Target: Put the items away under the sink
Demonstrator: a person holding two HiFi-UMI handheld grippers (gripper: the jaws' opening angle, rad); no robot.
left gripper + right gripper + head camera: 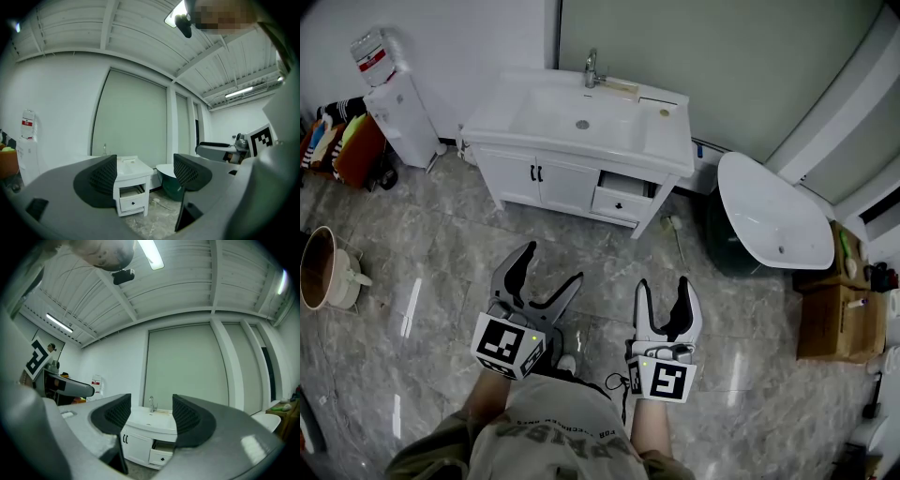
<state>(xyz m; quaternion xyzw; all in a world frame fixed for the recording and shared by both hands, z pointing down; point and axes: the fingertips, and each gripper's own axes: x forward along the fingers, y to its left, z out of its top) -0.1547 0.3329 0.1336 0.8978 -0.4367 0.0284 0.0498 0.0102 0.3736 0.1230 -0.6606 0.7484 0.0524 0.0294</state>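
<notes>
The things I have to stow sit on top of the white table [670, 142] that carries the sink [581, 117]. There is a flat tan piece [620, 87] just beside the faucet [592, 67] and a small round item [664, 112] near the right edge. Both are too small from here for me to say what they are.

I judge them light and low, lying on glossy ceramic, so they may skate away if I nudge them. I would take the tan piece across its narrow width, and pinch the round one from above with the tips.

The space below is behind the two cabinet doors [534, 180], which are closed. The drawer [622, 199] beside them stands partly pulled out.

Both grippers are well back from the table, out over the marble floor. The left gripper [553, 264] is spread wide with nothing between its jaws; its own view looks through the gap at the drawer end. The right gripper [664, 284] is likewise released and empty, looking at the faucet and doors.

To the right a loose white basin [769, 220] rests on a dark green tub [724, 251], close to the table's corner, so I have less room on that side. A small white thing on a thin handle [675, 228] lies on the floor near the drawer, where I would step. A water dispenser [398, 112] stands clear at the left.
</notes>
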